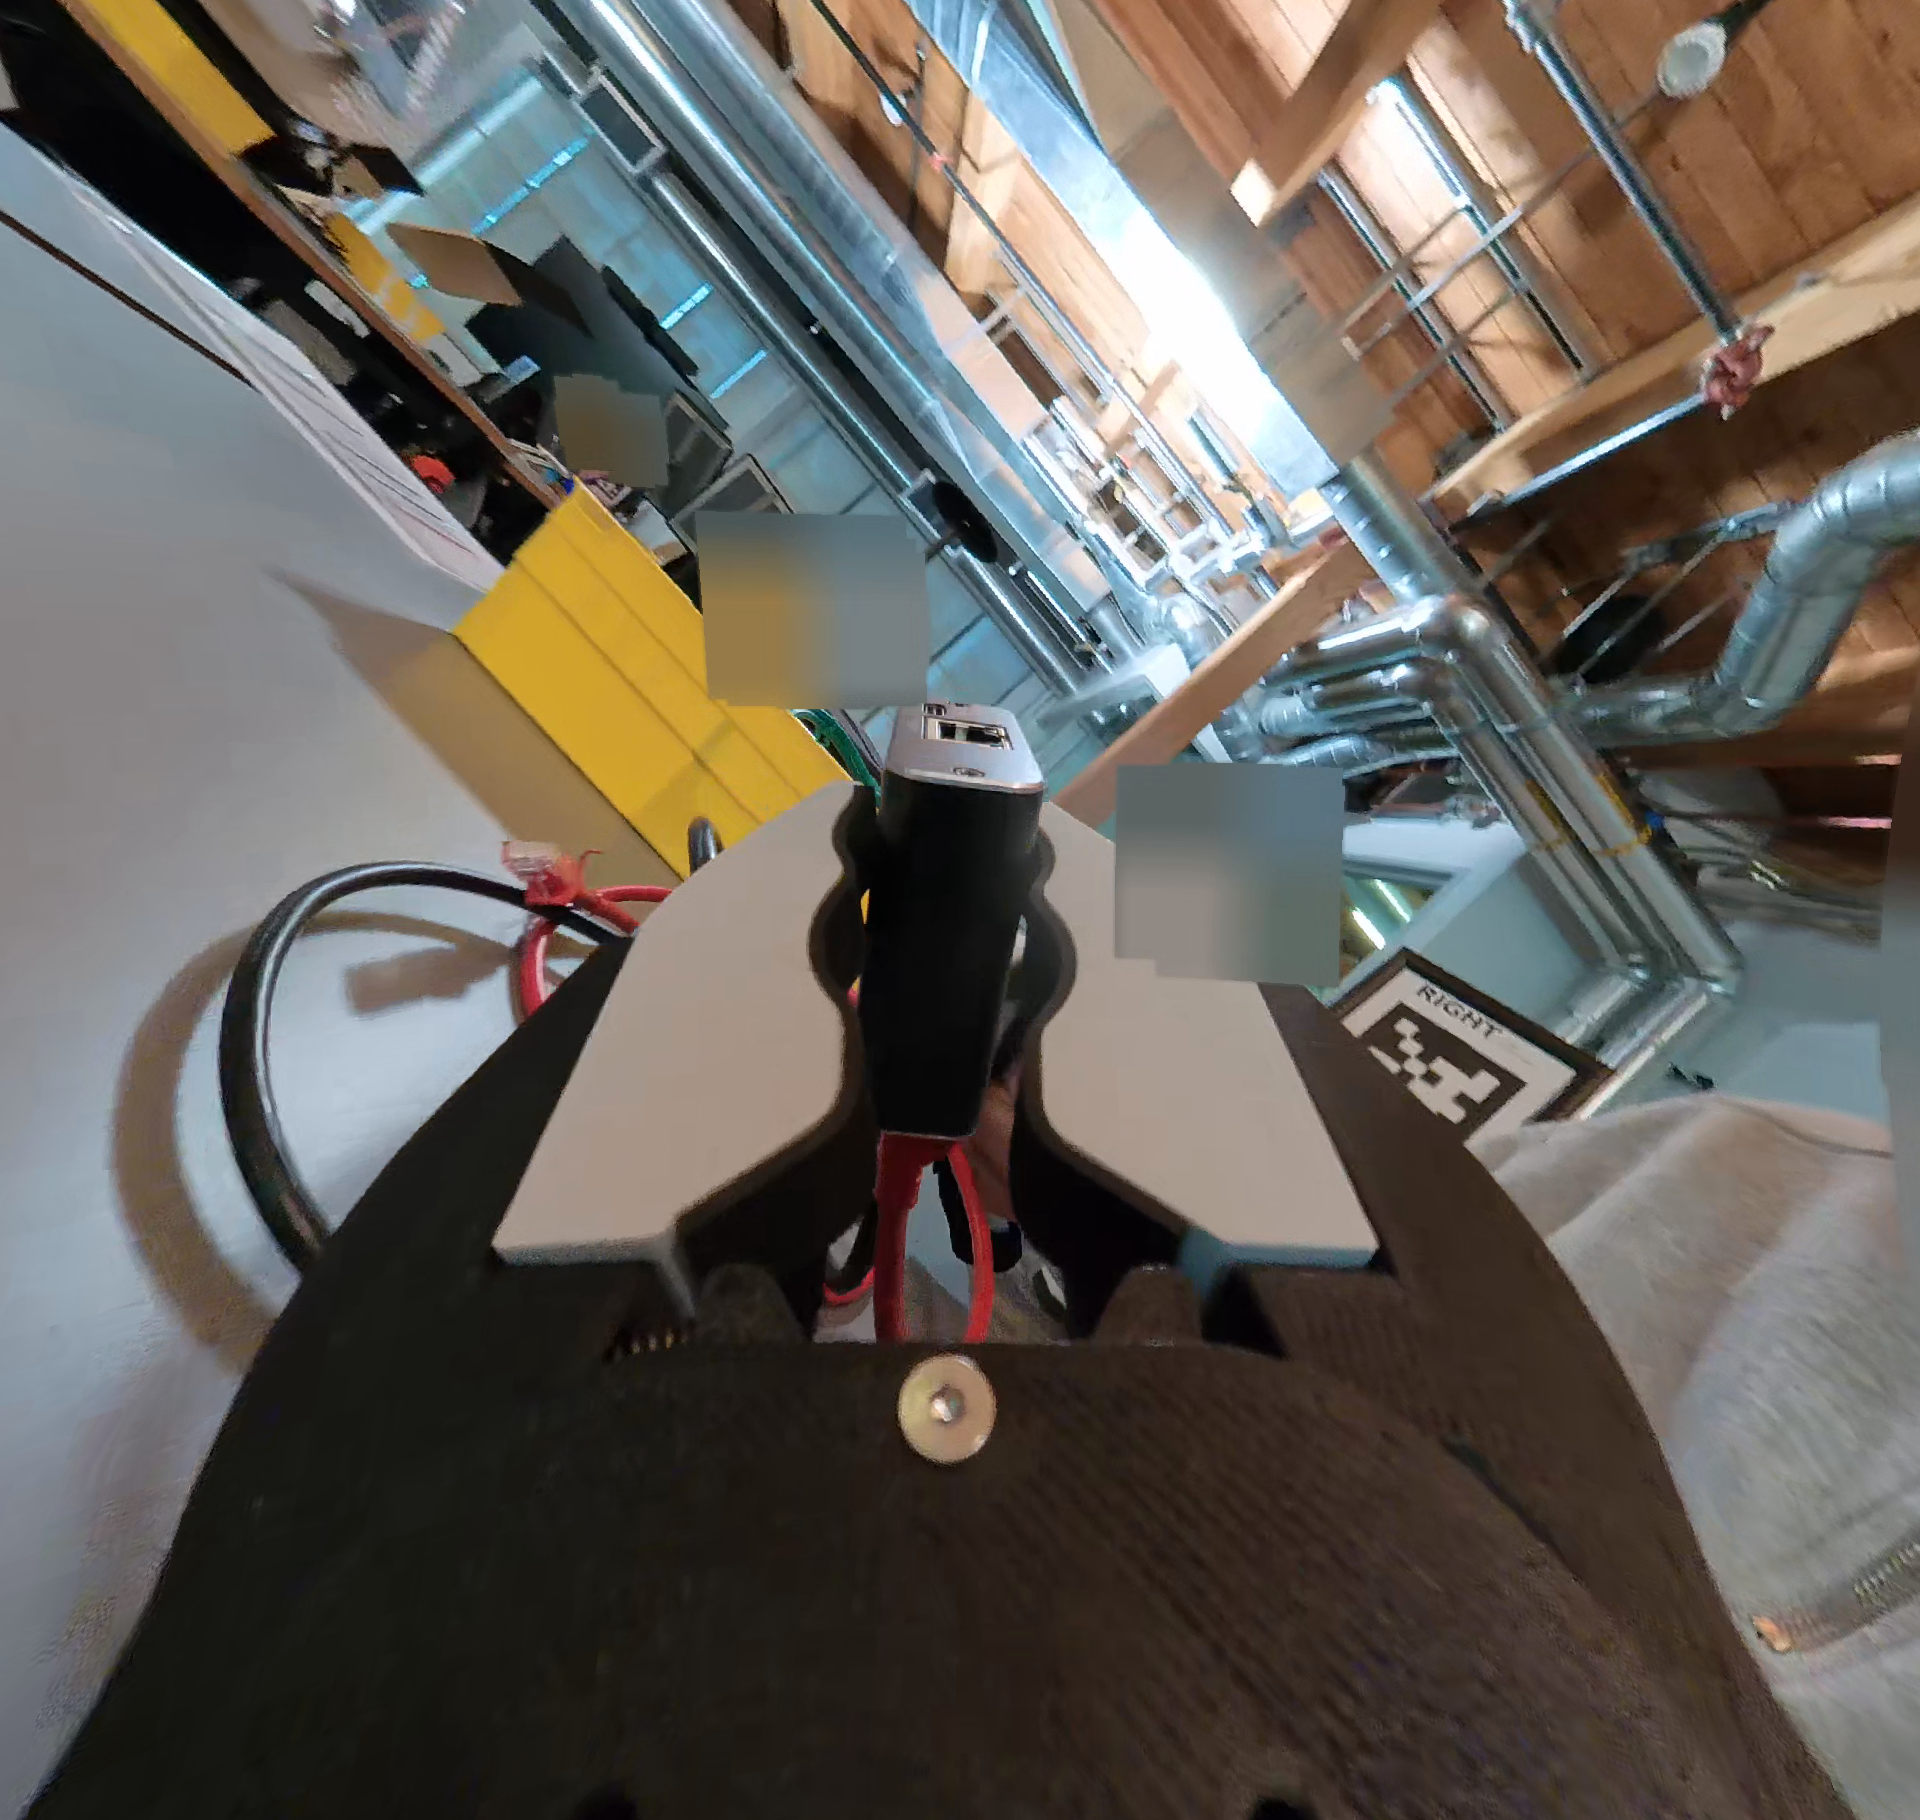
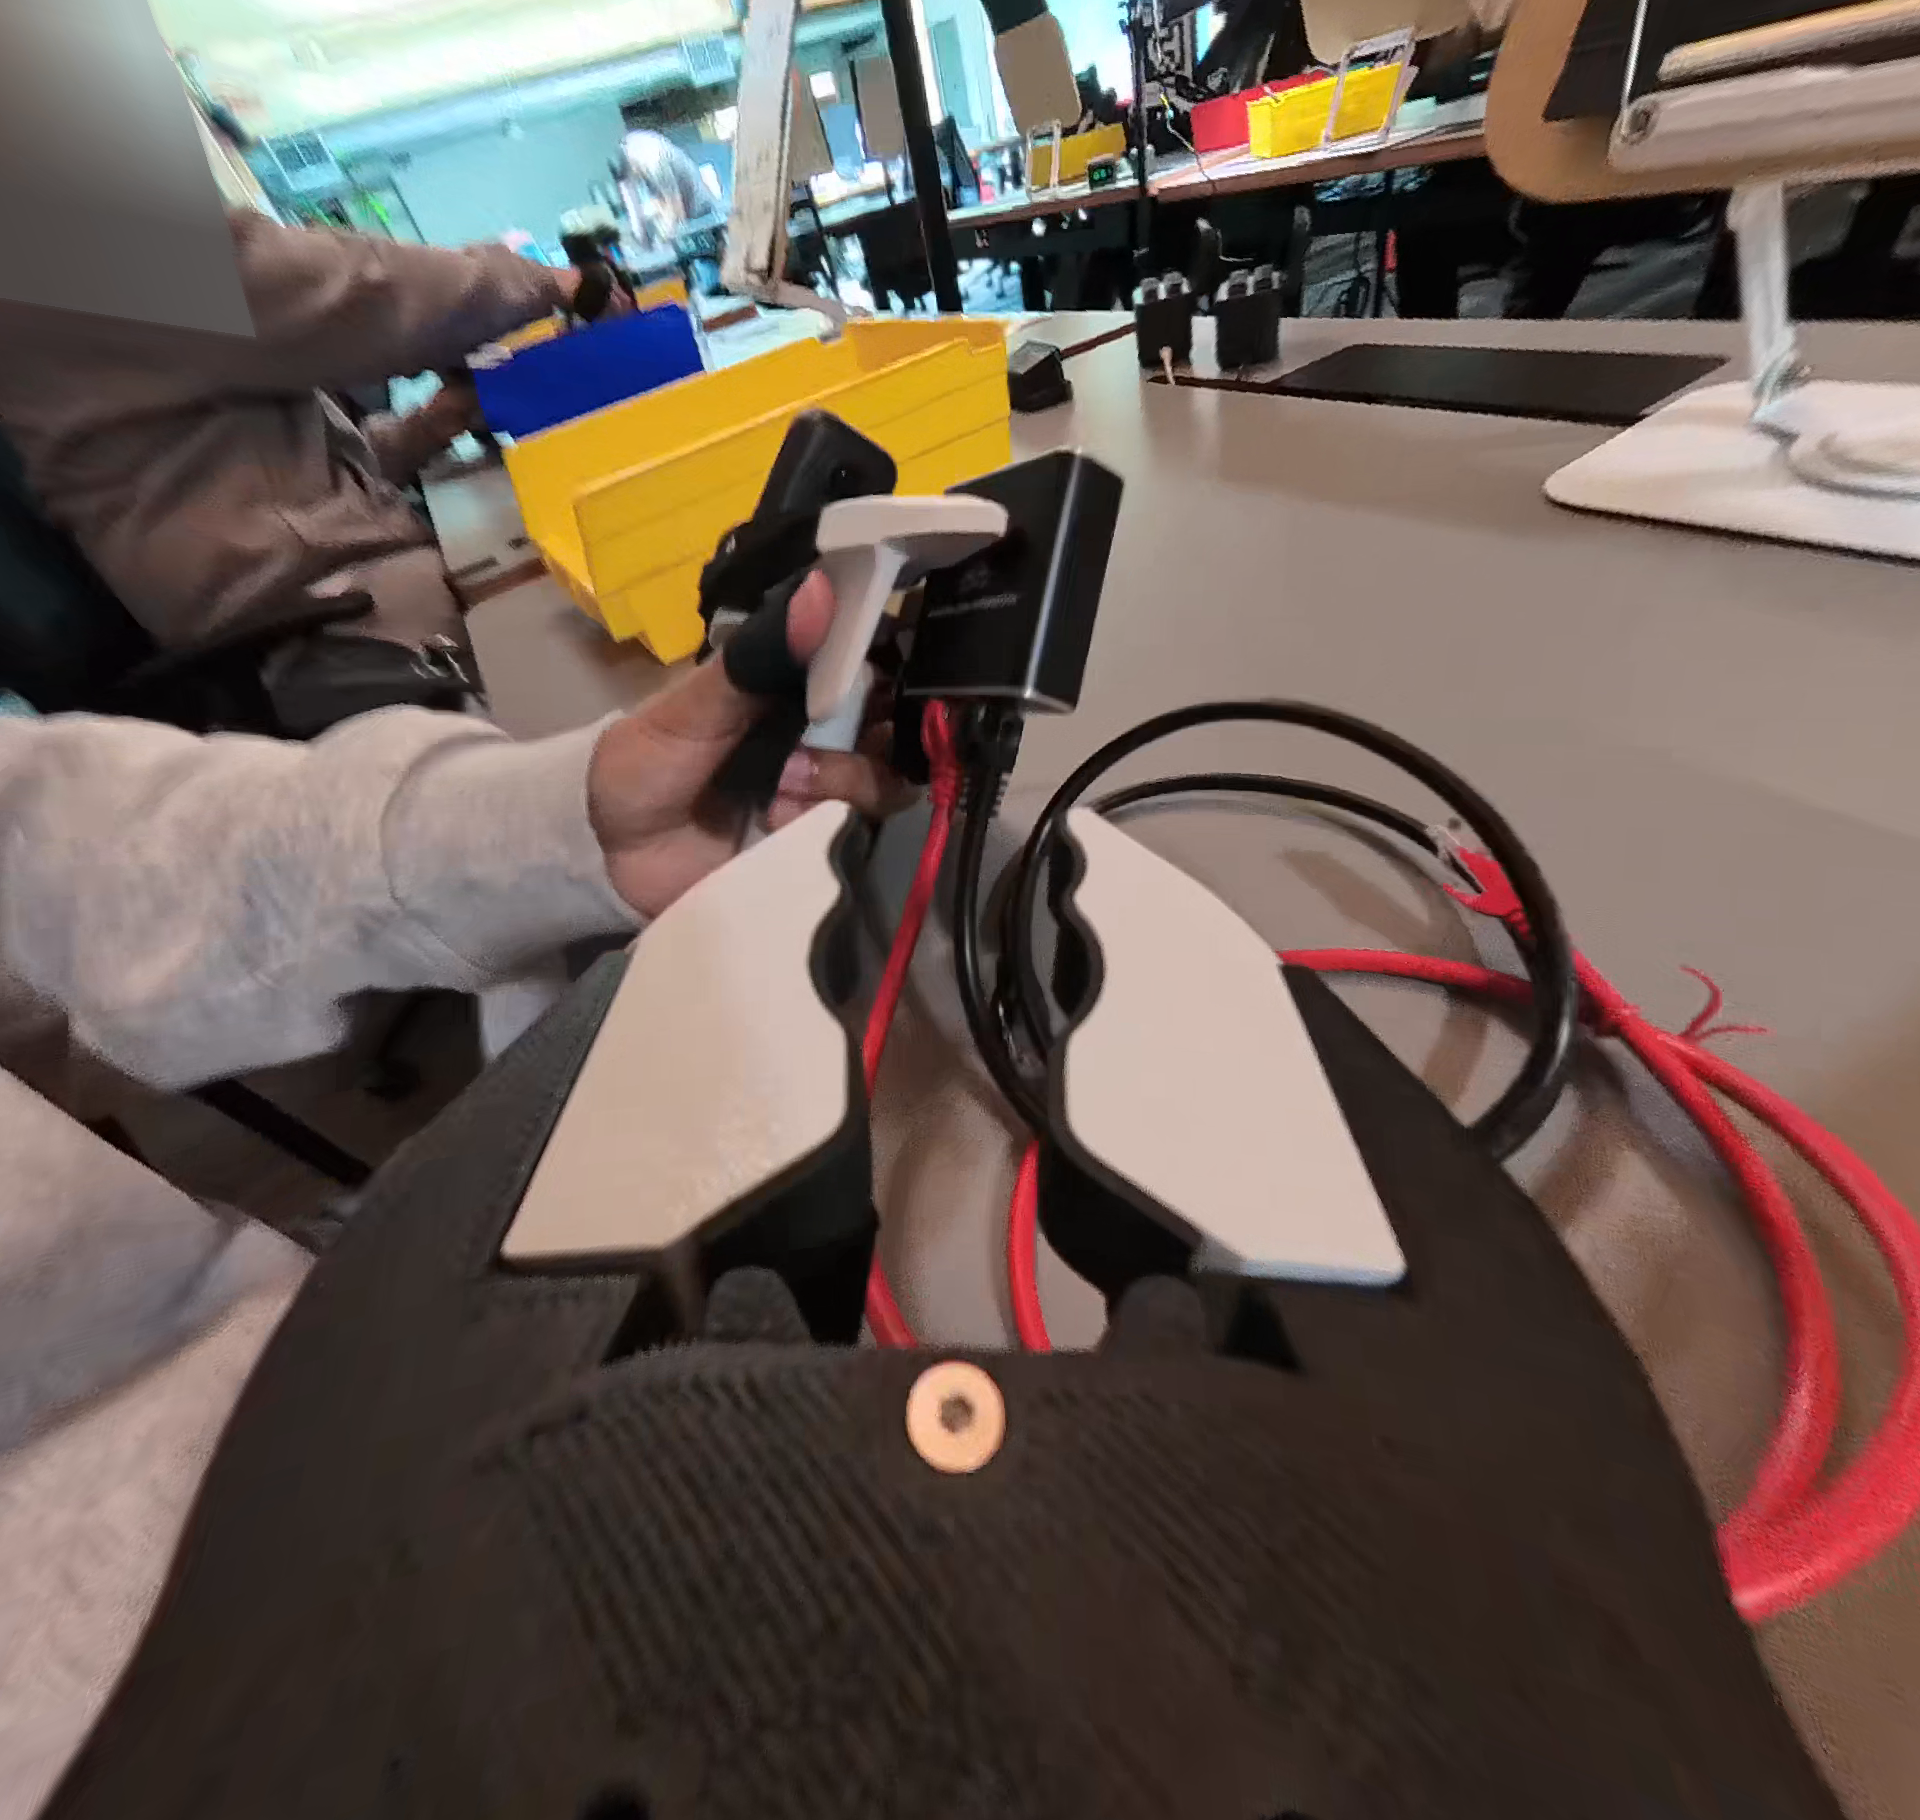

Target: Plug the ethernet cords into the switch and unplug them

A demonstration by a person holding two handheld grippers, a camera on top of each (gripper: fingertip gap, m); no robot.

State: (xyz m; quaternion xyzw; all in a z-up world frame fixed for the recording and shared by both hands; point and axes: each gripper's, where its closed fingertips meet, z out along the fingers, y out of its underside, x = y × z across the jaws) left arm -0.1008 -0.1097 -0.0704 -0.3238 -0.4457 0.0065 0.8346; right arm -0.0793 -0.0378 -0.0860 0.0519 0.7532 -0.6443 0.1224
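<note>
My left gripper is shut on the black switch and holds it off the table, tilted up. In the right wrist view the switch hangs ahead, clamped by the left gripper's white fingers. A red cord and a black cord are plugged into its lower end. The red cord also shows in the left wrist view. My right gripper is open just below the switch, with both cords running between its fingers. A loose red plug lies on the table to the right.
The cords loop on the grey table, red coils at the right. Yellow bins and a blue bin stand behind the switch. A white monitor stand and a black mat are at the far right. A person's sleeve is on the left.
</note>
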